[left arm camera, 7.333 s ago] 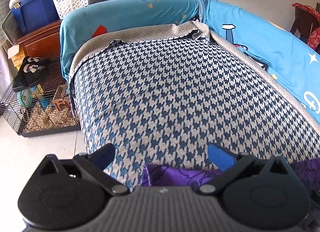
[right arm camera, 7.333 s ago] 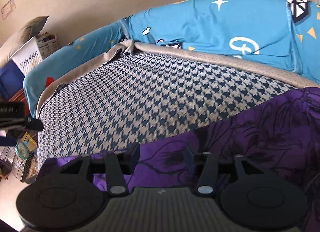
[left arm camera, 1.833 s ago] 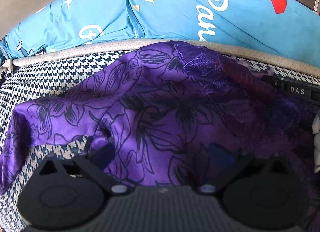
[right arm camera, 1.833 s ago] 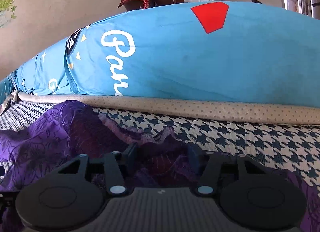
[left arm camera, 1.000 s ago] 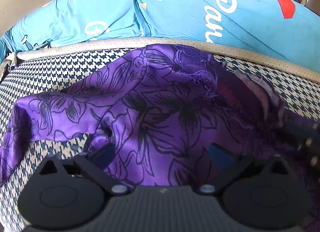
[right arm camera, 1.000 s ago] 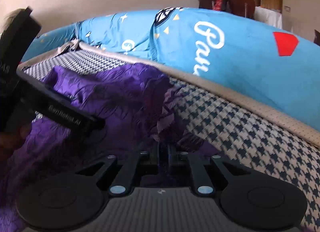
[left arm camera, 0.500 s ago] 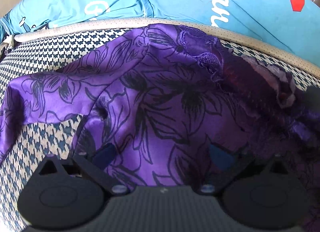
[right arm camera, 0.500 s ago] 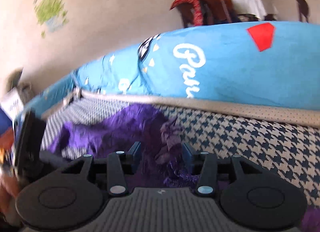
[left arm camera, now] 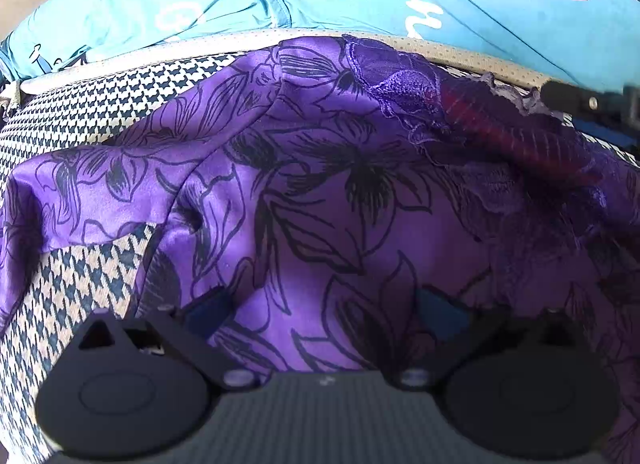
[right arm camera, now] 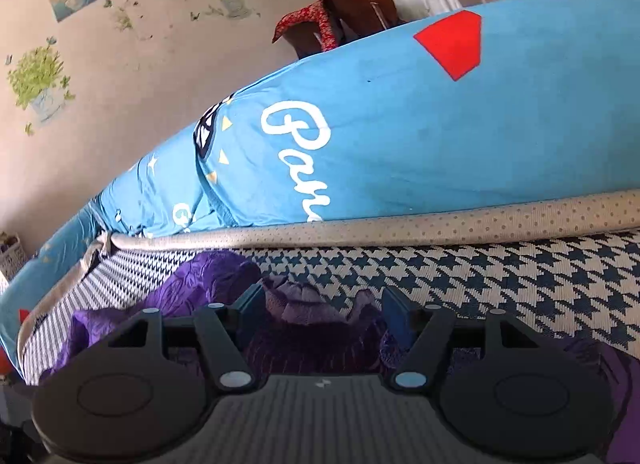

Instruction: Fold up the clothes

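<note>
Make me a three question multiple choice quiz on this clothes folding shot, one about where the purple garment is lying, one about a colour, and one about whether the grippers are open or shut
1. Where does the purple floral garment lie?
A. On the houndstooth cover
B. In a laundry basket
C. On a bare wooden floor

2. What colour is the cushion with white lettering behind it?
A. Yellow
B. Blue
C. Black

3. How do the left gripper and right gripper stand?
A. Both shut on fabric
B. Left shut, right open
C. Both open

Answers:
1 A, patterned cover shows all around the cloth.
2 B, bright blue with a red patch.
3 C, each pair of fingers is spread with a clear gap over the garment.
</note>
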Demonstrator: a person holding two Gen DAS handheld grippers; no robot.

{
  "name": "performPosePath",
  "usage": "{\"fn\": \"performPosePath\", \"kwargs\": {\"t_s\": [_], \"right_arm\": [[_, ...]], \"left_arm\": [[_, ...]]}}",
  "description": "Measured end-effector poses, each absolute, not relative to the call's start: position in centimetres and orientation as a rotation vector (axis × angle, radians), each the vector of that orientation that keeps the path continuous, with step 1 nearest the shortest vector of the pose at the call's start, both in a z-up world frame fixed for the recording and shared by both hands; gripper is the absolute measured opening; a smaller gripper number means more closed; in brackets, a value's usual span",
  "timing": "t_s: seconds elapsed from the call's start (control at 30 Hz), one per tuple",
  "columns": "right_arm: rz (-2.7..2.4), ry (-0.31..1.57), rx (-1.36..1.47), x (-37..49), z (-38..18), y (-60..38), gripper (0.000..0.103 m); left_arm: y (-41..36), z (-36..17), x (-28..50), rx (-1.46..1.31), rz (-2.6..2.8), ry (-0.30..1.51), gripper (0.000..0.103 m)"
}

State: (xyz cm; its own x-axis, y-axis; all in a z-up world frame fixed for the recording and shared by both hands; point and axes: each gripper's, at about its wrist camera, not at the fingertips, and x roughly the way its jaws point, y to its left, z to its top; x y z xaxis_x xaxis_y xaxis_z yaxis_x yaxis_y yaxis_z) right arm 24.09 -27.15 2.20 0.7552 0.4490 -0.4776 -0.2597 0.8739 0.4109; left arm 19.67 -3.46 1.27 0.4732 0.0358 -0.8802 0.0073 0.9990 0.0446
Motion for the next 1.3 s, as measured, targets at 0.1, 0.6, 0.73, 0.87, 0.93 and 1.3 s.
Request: {"fn": "performPosePath", "kwargs": {"t_s": [0.1, 0.6, 0.73, 0.87, 0.93, 1.3], "right_arm": [[0.385, 0.604, 0.359, 25.0, 1.8, -27.7, 0.074], [0.632, 0.643, 0.053, 25.2, 0.7, -20.8, 0.039], [0.696, 0.637, 0.09, 25.0, 0.9, -20.4, 0.037], [0.716, 0.645, 0.151, 25.1, 0.7, -20.8, 0.033], [0.7, 0.648, 0.162, 25.2, 0.4, -21.0, 0.022], [0.323, 0.183, 0.033, 23.9, 5.9, -20.9, 0.014]], "left_arm": [[-3.5, 1.2, 19.7, 0.046, 0.015, 1.079, 0.103], [-4.0, 0.9, 19.7, 0.056, 0.011, 1.072, 0.103], [-4.1, 0.9, 19.7, 0.059, 0.006, 1.073, 0.103], [-4.0, 0.7, 19.7, 0.055, 0.002, 1.072, 0.103], [-4.0, 0.7, 19.7, 0.056, 0.003, 1.071, 0.103], [-5.4, 2.1, 19.0, 0.154, 0.05, 0.934, 0.103]]}}
